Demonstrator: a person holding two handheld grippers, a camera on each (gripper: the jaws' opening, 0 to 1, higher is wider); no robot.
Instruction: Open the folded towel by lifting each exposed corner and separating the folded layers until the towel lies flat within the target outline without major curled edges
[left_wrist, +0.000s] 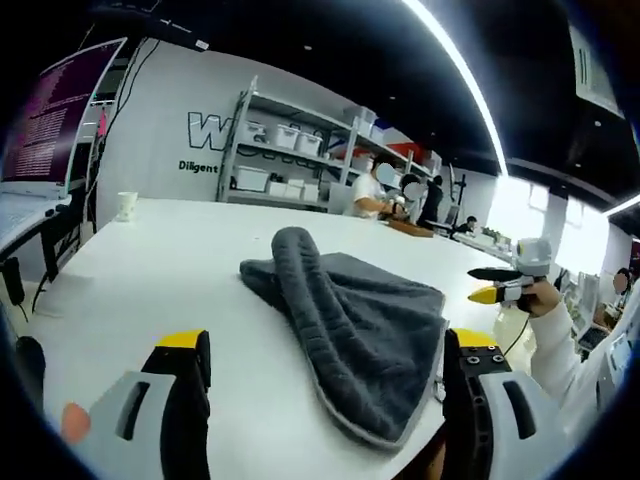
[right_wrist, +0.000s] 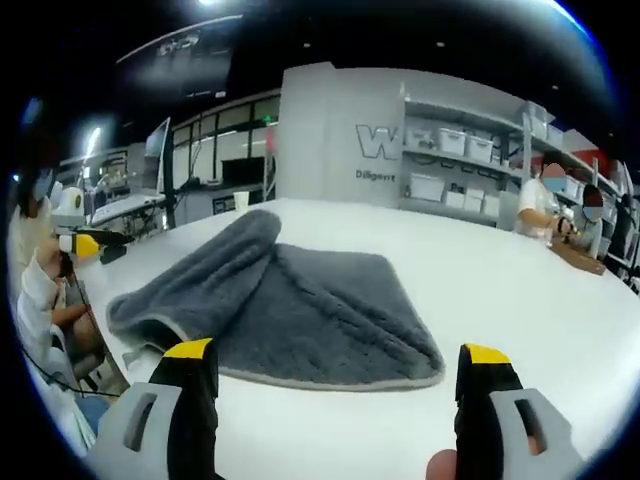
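Observation:
A dark grey towel (left_wrist: 370, 330) lies on the white table (left_wrist: 170, 270), one layer folded over into a thick raised ridge (left_wrist: 300, 270) running down its length. In the left gripper view my left gripper (left_wrist: 328, 345) is open, its jaws wide apart on either side of the towel's near end and touching nothing. My right gripper (left_wrist: 500, 285) hovers off the towel's right side, held by a hand. In the right gripper view my right gripper (right_wrist: 336, 352) is open just short of the towel (right_wrist: 320, 320), whose near hem lies flat. The left gripper (right_wrist: 90, 245) hangs at the far left.
A white cup (left_wrist: 126, 205) stands at the table's far left, and a monitor (left_wrist: 55, 115) sits on a side desk. Shelves with white bins (left_wrist: 290, 150) line the back wall. People (left_wrist: 370, 190) work at a table behind. The table edge (right_wrist: 110, 340) runs near the towel.

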